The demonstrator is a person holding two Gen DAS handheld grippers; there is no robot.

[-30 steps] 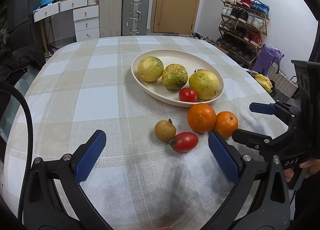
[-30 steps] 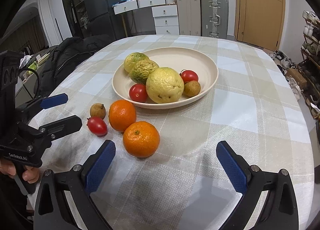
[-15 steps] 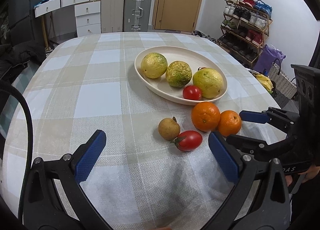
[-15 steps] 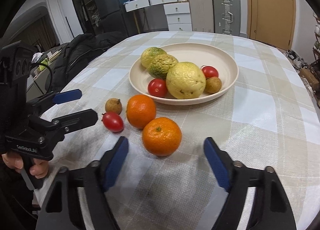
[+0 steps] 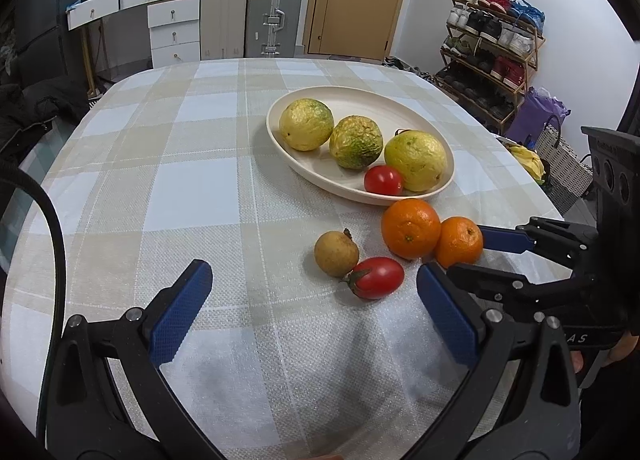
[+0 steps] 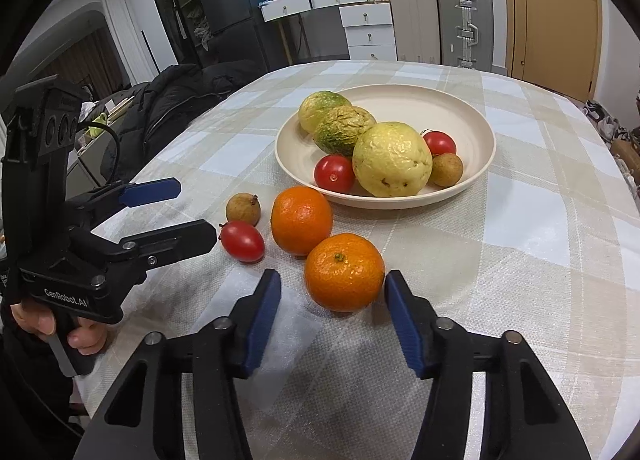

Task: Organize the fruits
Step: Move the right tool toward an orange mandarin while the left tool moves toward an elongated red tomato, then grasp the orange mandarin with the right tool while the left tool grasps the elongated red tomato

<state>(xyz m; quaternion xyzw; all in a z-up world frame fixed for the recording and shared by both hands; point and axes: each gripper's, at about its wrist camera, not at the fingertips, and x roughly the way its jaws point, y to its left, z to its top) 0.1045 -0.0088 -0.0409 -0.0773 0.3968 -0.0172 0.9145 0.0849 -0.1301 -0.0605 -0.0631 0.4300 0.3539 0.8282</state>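
With six fruits already in the plate (image 6: 476, 175), the right tool (image 6: 332, 302), jaws just narrowing around but not yet gripping the nearest orange (image 6: 344, 272), faced four left on the counter (image 6: 520, 260), while the left tool (image 5: 312, 308) gaped empty.

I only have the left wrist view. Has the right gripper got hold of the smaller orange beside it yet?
Observer: Not yet. The right gripper has just been closing its jaws around the round orange mandarin, but a gap remains at its left blue pad.
Operator: Anything hidden behind the big yellow fruit?
Observer: Yes. A second red tomato and a small brown round fruit lie behind the wrinkled yellow fruit in the cream plate.
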